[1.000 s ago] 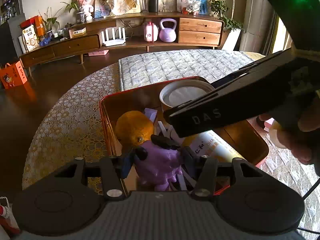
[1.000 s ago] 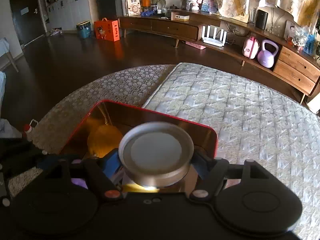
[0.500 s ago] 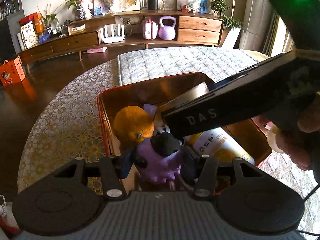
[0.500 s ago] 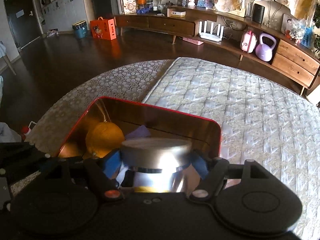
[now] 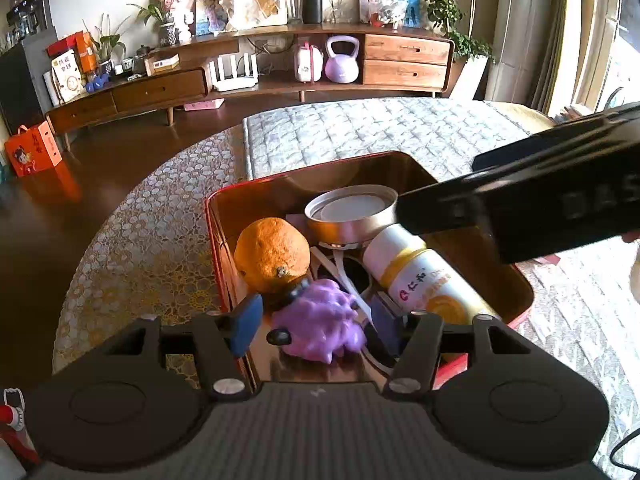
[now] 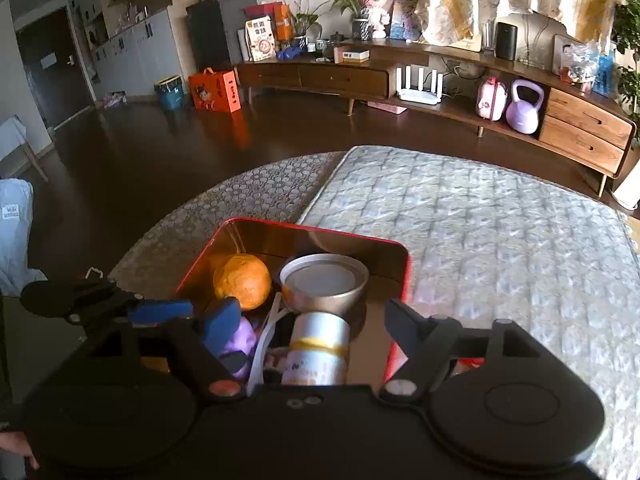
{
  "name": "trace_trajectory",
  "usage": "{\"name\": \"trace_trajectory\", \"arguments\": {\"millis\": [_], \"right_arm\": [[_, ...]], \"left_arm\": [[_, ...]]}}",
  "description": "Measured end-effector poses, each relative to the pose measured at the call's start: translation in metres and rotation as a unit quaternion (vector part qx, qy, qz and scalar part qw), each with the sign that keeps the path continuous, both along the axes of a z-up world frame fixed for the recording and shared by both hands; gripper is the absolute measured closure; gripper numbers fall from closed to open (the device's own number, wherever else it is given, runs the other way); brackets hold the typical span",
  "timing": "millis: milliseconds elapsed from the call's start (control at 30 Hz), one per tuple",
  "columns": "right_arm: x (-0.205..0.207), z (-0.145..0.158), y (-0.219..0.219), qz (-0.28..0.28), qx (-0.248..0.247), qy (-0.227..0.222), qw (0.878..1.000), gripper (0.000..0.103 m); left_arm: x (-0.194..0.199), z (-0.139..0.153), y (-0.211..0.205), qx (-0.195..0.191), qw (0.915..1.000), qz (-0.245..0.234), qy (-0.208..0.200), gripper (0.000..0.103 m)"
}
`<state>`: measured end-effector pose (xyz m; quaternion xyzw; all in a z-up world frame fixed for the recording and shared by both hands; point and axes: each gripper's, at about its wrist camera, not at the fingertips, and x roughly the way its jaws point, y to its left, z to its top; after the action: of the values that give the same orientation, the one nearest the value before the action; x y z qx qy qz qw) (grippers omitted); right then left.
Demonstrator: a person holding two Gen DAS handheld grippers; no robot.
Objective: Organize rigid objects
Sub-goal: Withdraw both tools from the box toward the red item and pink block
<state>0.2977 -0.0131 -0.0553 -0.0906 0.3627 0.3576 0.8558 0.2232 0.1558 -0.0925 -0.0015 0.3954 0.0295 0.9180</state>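
A red tin box (image 5: 520, 280) (image 6: 304, 226) with a gold inside sits on the table. In it lie an orange (image 5: 272, 256) (image 6: 242, 282), a round metal tin (image 5: 352, 216) (image 6: 324, 282), a white and yellow bottle (image 5: 424, 280) (image 6: 316, 344) on its side, and a purple toy (image 5: 320, 324) (image 6: 240, 340). My left gripper (image 5: 316, 324) is open with its blue pads on either side of the purple toy, not touching it. My right gripper (image 6: 308, 320) is open and empty above the bottle, just behind the metal tin.
White straps (image 5: 340, 272) lie among the items in the box. The table has a patterned cloth (image 5: 152, 240) and a quilted mat (image 6: 500, 220). A long wooden sideboard (image 5: 248, 76) stands across the room. The right gripper's body (image 5: 540, 208) crosses the left wrist view.
My left gripper opened and let go of the purple toy, which now lies in the box. My right gripper opened, released the metal tin into the box and drew back.
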Motion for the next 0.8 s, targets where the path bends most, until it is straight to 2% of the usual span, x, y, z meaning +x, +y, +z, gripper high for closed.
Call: {"name": "trace_trajectory", "arguments": {"millis": [200, 333, 433, 800], "right_arm": [[-0.014, 0.013, -0.02, -0.01, 0.019, -0.003, 1.0, 0.021], [-0.022, 0.021, -0.034, -0.015, 0.032, -0.01, 0.999, 0.018], [-0.027, 0.024, -0.047, -0.021, 0.039, -0.01, 0.999, 0.018], [-0.047, 0.018, -0.112, -0.05, 0.055, -0.014, 0.997, 0.006]], "left_arm": [[-0.008, 0.012, -0.009, 0.003, 1.0, 0.001, -0.008, 0.043], [-0.015, 0.023, -0.017, 0.003, 0.9998, 0.002, -0.019, 0.037], [-0.019, 0.031, -0.023, 0.002, 0.9997, 0.001, -0.026, 0.037], [-0.025, 0.043, -0.059, 0.0, 0.9993, -0.01, -0.035, 0.033]]}}
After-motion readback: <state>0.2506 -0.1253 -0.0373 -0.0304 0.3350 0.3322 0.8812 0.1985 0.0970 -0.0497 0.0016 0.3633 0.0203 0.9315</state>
